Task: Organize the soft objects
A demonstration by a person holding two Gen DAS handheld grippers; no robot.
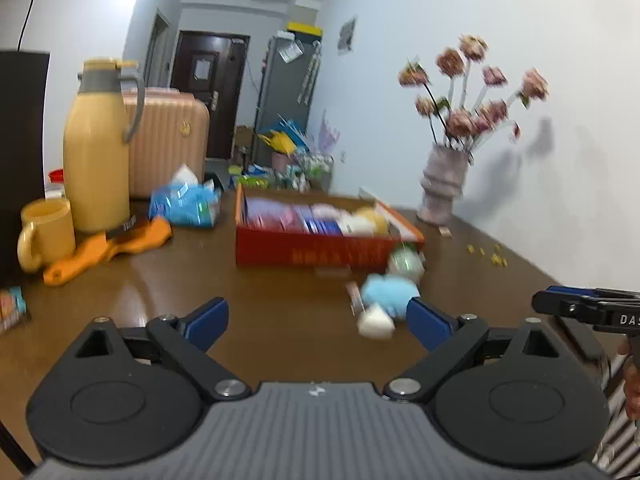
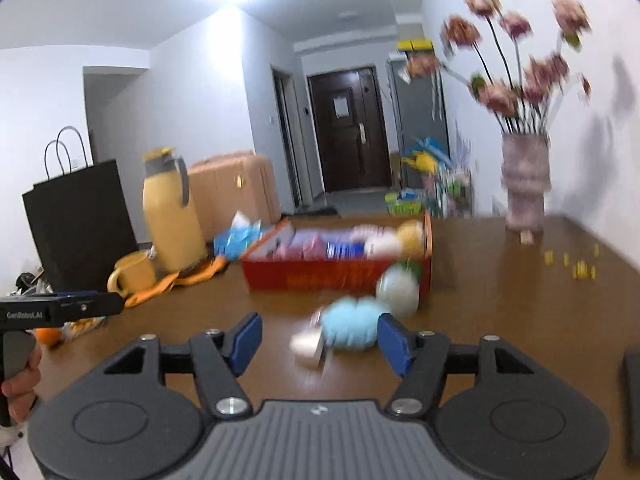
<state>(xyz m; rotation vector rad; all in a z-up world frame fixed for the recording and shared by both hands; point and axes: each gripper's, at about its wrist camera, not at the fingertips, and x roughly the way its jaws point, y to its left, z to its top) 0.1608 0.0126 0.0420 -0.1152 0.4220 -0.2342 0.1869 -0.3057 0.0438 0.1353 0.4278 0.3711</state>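
Fluffy blue plush (image 1: 390, 292) on the brown table (image 1: 240, 300), just in front of the red box (image 1: 316, 254), near its right-hand corner. Left wrist view first: a white piece (image 1: 375, 322) touching its near side, a white-and-green soft thing (image 1: 406, 264) between it and the box wall. All pretty blurry, so no telling exact shapes. Left gripper (image 1: 316, 326) spread wide with nothing between the pads, the right-hand pad just beside the blue plush, contact impossible to call. Looks feather-light and squishy, likely to skid on that glossy top if nudged from one side.

Right wrist view: same blue plush (image 2: 352, 326) just in front of the box (image 2: 336, 276), white-and-green one (image 2: 398, 290) right up against the box's front. Right gripper (image 2: 320, 340) partly open, empty, pads either side of the blue plush, not pressing. Best bet: squeeze across the fat middle of the fluff, not the white end (image 2: 306, 344), and close deep since it'll compress loads. Box already holding pink, blue and yellow soft stuff.
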